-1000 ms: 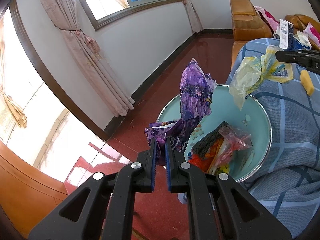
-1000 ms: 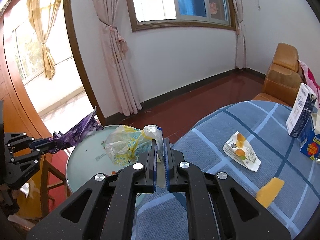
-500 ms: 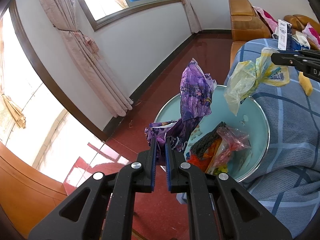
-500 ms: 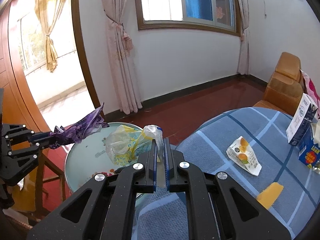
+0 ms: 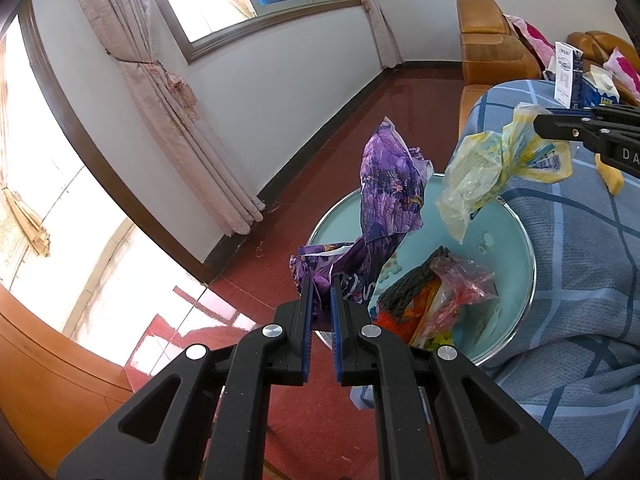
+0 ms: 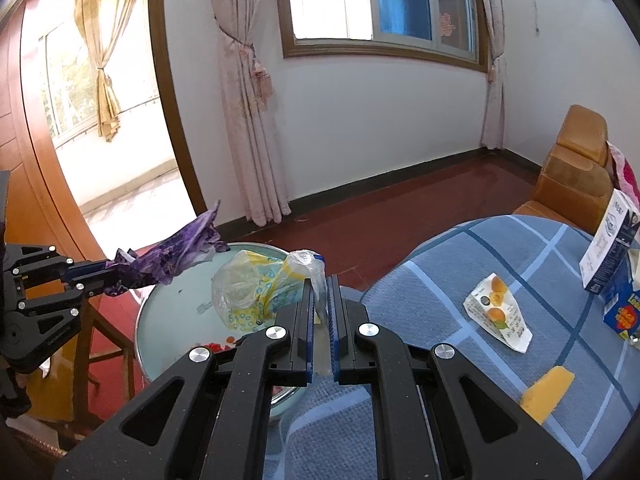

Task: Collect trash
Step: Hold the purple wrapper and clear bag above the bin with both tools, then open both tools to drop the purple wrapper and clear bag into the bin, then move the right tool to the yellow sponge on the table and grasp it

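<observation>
Left gripper (image 5: pixel 319 280) clamped on a purple wrapper (image 5: pixel 390 196), holding it up over the near edge of a pale blue basin (image 5: pixel 516 296). Right gripper (image 6: pixel 319 280) pinching a crumpled yellow-and-clear bag (image 6: pixel 256 288), hanging above the same basin. Already in there: some red, orange and clear plastic scraps (image 5: pixel 436 296). Basin parked right beside a blue checked tablecloth (image 6: pixel 452 264). Still lying on the cloth: a white packet (image 6: pixel 498 312) with orange fruit printed on it, a yellow piece (image 6: pixel 548 392), plus cartons (image 6: pixel 612 248) at the far edge.
</observation>
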